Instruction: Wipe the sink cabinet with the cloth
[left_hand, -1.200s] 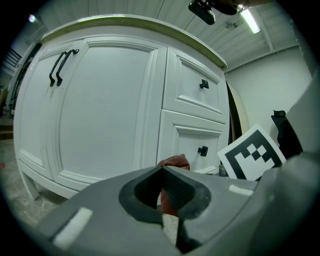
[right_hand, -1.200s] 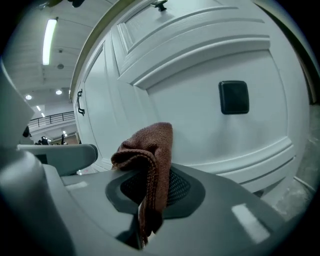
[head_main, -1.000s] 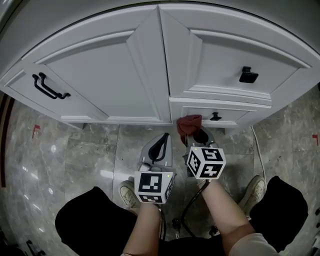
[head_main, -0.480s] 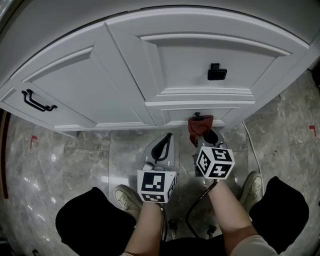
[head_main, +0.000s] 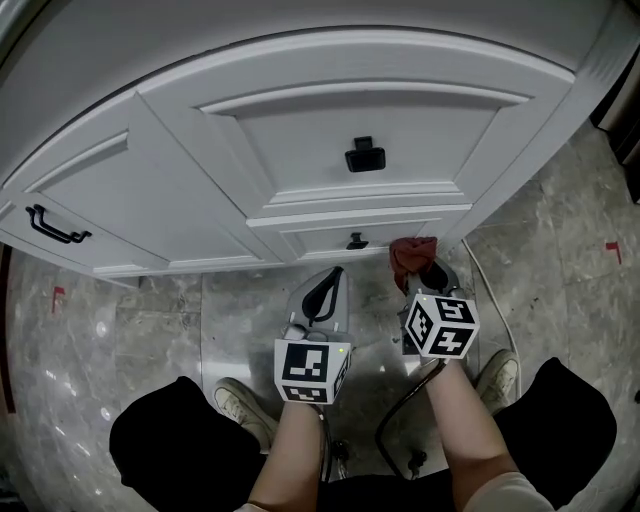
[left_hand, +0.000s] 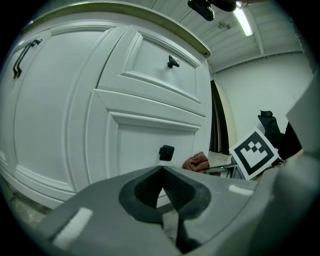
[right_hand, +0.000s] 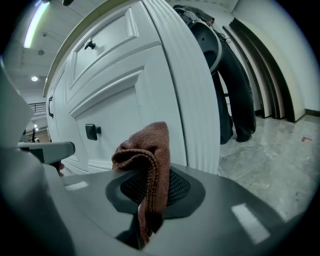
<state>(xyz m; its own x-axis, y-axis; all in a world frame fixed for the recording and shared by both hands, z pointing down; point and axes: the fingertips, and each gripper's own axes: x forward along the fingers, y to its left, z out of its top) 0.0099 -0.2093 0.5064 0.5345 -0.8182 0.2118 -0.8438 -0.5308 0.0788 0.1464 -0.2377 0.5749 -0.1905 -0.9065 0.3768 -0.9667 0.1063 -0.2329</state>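
The white sink cabinet (head_main: 300, 130) fills the upper part of the head view, with a drawer front bearing a black knob (head_main: 365, 156) and a lower panel with a small knob (head_main: 356, 241). My right gripper (head_main: 417, 268) is shut on a reddish-brown cloth (head_main: 411, 252), whose bunched end lies against the cabinet's lower right corner. In the right gripper view the cloth (right_hand: 147, 165) hangs pinched between the jaws, beside the fluted corner post (right_hand: 192, 100). My left gripper (head_main: 322, 292) is shut and holds nothing, just short of the lower panel (left_hand: 145, 145).
The floor is grey marble tile (head_main: 120, 330). A pale cable (head_main: 500, 300) runs along the floor at the right. The person's shoes (head_main: 240, 405) and dark trousers are at the bottom. A dark chair (right_hand: 225, 85) stands past the cabinet's right end. A bar handle (head_main: 52, 228) is on the left door.
Both grippers and the view have shifted rightwards along the cabinet. The cloth has slid from the lower panel's left side past its knob to the cabinet's right corner.
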